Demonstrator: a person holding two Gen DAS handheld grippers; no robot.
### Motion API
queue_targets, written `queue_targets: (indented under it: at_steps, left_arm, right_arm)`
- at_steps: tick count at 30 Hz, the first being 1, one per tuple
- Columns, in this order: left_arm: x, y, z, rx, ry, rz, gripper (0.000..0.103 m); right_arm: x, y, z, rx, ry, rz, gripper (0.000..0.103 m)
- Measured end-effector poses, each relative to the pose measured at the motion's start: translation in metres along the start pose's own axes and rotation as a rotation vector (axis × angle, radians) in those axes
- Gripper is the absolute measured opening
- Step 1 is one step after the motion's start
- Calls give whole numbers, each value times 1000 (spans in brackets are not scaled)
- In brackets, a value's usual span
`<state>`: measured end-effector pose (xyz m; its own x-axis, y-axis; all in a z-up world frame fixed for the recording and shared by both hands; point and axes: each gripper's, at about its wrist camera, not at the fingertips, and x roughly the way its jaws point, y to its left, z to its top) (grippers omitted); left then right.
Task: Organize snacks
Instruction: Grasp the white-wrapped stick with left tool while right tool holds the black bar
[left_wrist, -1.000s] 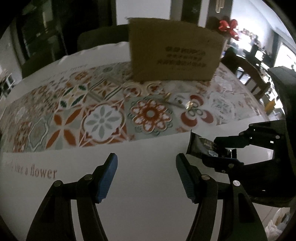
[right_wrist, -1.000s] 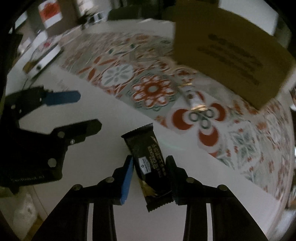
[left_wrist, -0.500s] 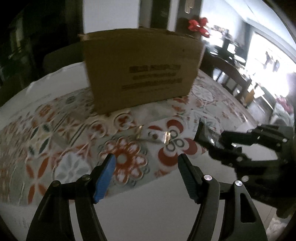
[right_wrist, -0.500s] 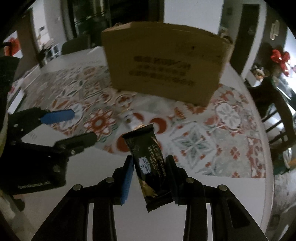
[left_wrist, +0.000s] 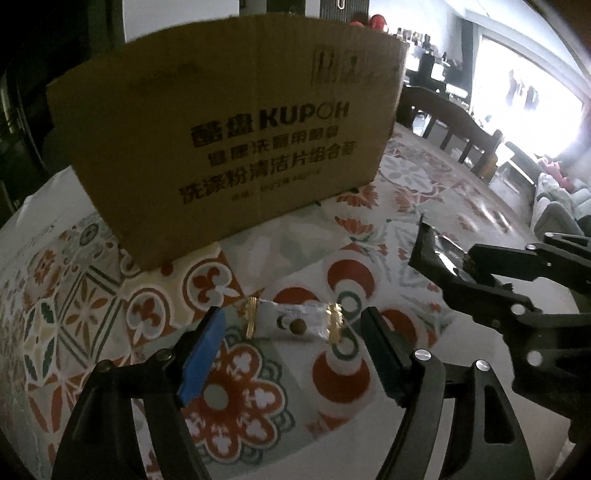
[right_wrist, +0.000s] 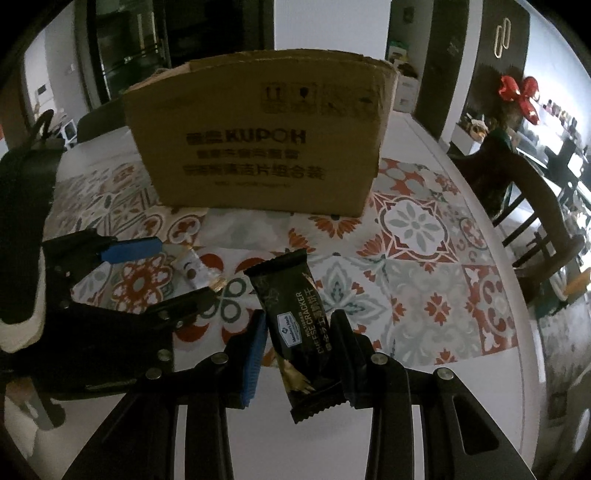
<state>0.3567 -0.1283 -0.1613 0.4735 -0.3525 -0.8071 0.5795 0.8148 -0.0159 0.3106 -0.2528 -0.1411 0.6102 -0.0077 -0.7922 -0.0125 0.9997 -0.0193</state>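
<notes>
A small white snack with gold ends (left_wrist: 284, 317) lies on the patterned tablecloth. My left gripper (left_wrist: 293, 323) hovers over it. Its jaws are opening; the snack sits between the fingertips and the pads do not touch it. From the right wrist view the same white snack (right_wrist: 192, 271) shows between the fingers of the left gripper (right_wrist: 186, 267). My right gripper (right_wrist: 297, 328) is shut on a black cheese cracker packet (right_wrist: 286, 288), held above the table. That packet (left_wrist: 430, 251) and the right gripper (left_wrist: 465, 269) appear at the right of the left wrist view.
A tall brown cardboard box (right_wrist: 258, 155) with black print stands on the tablecloth just behind both snacks; its top is open. A dark wooden chair (right_wrist: 517, 177) stands by the table's right edge. A red bow (right_wrist: 517, 92) hangs further back.
Both grippers have moved forward from the white table edge toward the box. The left one has come over the white snack and spread wider. The right one still holds the black packet.
</notes>
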Motion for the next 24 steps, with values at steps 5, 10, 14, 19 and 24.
queue_targets:
  at_steps: [5,10,14,19,24]
  left_arm:
    - [12,2,-1,3,17,-1,74]
    - [13,4,-3,-13,-11,19,62]
    - [11,5,-4,-19,-33,23,49]
    - [7,7,-8,-40,-51,18,39]
    - [6,6,-9,-53,-59,17,35]
  right_arm:
    - [7,-2,4,17,2,0,36]
    - [12,-2,4,23,6,7,36]
    - [14,-3,3,32,10,14,36]
    - [14,-4,3,45,10,28,35]
    - [14,-2,3,48,6,39,35]
